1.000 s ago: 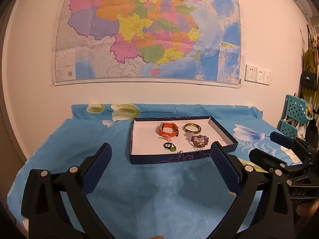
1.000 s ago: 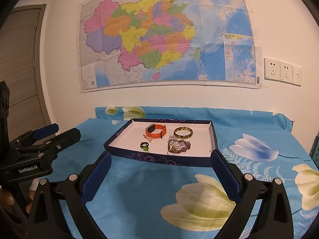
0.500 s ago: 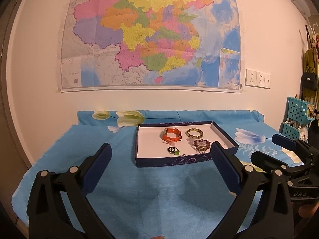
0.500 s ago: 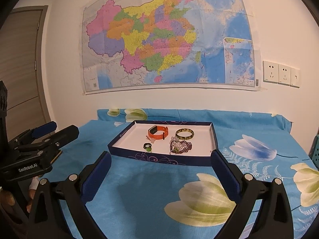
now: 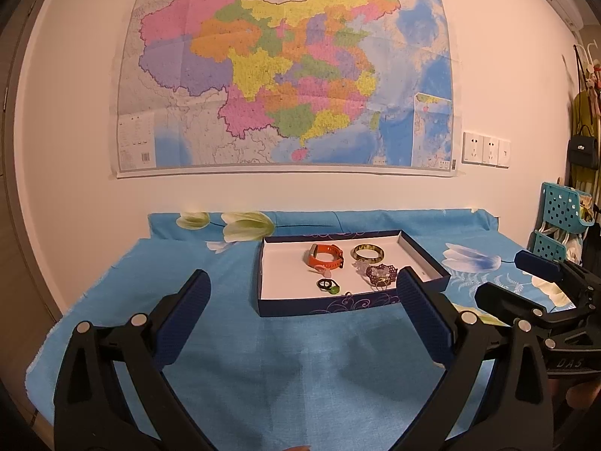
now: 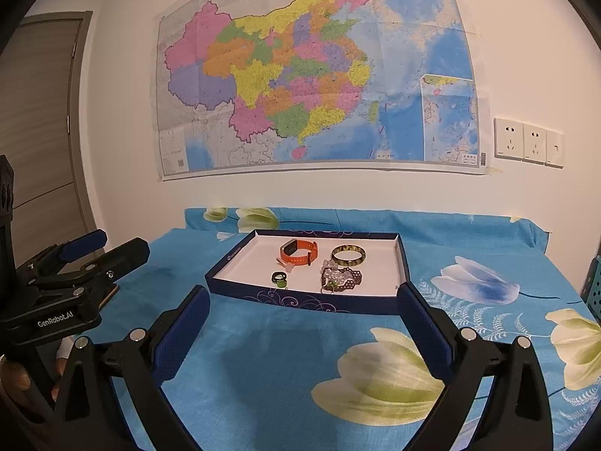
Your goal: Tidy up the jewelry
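Observation:
A dark blue box tray (image 5: 326,306) (image 6: 300,298) with a white floor lies on the blue flowered cloth. In it are an orange watch band (image 5: 326,255) (image 6: 299,252), a green-yellow bangle (image 5: 368,252) (image 6: 348,256), a dark beaded bracelet (image 5: 381,273) (image 6: 343,278), a black ring with a green piece (image 5: 326,285) (image 6: 279,279) and a small pink piece (image 5: 323,271). My left gripper (image 5: 302,310) is open and empty, short of the tray. My right gripper (image 6: 302,319) is open and empty, also short of the tray.
The table is covered by blue cloth (image 5: 263,357) and stands against a wall with a large map (image 5: 285,71). Teal baskets (image 5: 563,221) stand at the right. A door (image 6: 41,120) is at the left. Each gripper shows at the edge of the other's view.
Both grippers have pulled back and risen a little; the tray looks smaller and sits further right in the left wrist view. Nothing in the tray has moved.

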Demonstrator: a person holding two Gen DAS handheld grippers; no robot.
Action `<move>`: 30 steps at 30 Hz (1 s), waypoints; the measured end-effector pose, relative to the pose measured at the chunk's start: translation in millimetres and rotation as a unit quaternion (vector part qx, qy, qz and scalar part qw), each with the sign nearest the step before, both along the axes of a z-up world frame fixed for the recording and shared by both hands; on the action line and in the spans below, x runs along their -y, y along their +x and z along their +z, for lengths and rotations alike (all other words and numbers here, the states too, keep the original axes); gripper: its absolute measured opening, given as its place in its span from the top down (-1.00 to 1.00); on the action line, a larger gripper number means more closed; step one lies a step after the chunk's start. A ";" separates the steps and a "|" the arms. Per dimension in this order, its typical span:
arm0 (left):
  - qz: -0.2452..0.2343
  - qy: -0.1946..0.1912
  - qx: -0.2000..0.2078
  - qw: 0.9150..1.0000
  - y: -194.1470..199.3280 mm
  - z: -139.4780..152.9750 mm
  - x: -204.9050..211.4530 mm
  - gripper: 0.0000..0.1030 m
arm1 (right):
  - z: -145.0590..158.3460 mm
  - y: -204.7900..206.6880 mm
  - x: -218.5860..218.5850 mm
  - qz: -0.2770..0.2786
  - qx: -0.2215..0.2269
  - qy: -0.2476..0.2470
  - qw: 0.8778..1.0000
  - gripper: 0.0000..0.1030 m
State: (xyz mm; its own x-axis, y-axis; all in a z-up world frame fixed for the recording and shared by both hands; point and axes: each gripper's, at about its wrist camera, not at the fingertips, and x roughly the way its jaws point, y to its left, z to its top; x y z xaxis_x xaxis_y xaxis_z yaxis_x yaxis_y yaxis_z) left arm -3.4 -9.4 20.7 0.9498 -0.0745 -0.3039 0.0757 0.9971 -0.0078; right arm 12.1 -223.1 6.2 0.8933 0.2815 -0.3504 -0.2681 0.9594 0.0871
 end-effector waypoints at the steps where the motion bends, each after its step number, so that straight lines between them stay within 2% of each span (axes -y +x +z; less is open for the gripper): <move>1: 0.000 0.000 0.000 1.000 0.1 0.0 0.1 -0.90 | 0.3 0.3 0.2 0.000 -0.001 0.000 1.000 -0.87; 30: 0.000 0.003 0.005 1.000 -3.8 5.6 1.2 -0.90 | 0.9 -0.6 2.2 0.000 -0.001 0.003 1.000 -0.87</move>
